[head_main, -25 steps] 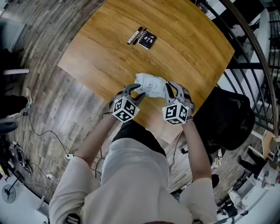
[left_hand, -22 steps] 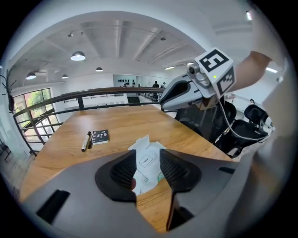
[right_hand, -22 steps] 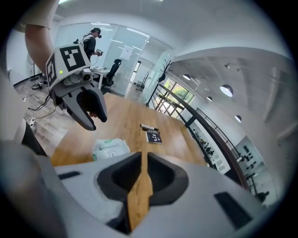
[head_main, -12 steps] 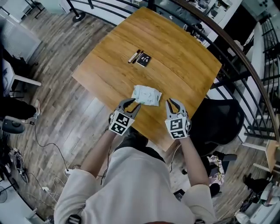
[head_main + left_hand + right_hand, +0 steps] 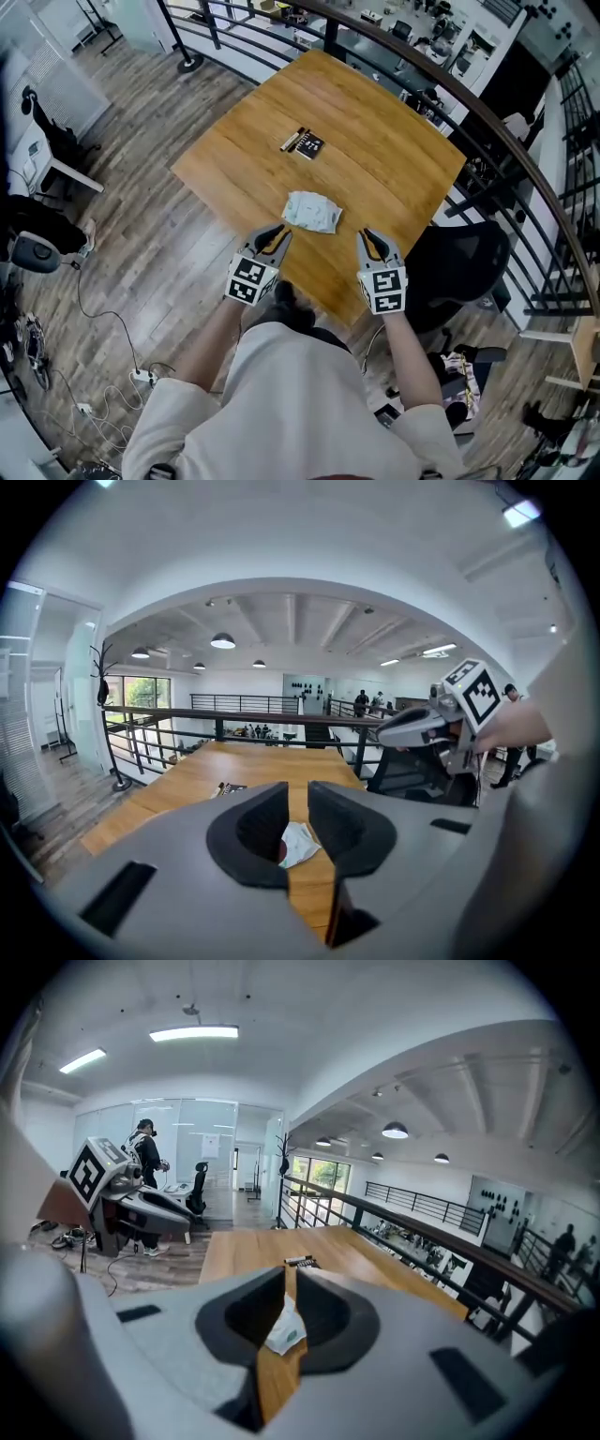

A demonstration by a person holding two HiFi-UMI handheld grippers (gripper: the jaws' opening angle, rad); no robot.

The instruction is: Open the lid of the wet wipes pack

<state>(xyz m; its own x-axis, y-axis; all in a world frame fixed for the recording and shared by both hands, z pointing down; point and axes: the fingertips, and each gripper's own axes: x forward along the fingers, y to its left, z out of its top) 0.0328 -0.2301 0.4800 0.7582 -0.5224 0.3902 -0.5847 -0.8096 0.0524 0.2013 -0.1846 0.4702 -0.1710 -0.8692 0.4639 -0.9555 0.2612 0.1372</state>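
Observation:
The white wet wipes pack [image 5: 312, 212] lies flat on the wooden table [image 5: 375, 159], near its front edge, with nothing touching it. Both grippers hang in the air in front of that edge, apart from the pack. My left gripper [image 5: 278, 233] has just been closing and now shows a narrow gap with nothing in it. My right gripper [image 5: 367, 236] shows only a thin slit, also empty. Past the left gripper [image 5: 298, 799] in its own view, the pack [image 5: 302, 842] shows far below. Likewise, the pack [image 5: 284, 1331] shows below the right gripper [image 5: 286, 1283].
A black card [image 5: 310, 146] and a dark marker [image 5: 292, 139] lie further back on the table. A black chair [image 5: 461, 267] stands at the table's right corner. A dark railing [image 5: 487, 122] curves behind. Cables [image 5: 112, 319] trail across the wood floor at left.
Both grippers have lifted off the pack and drawn back toward the person. The pack stays on the table. Both pairs of jaws have narrowed from wide open.

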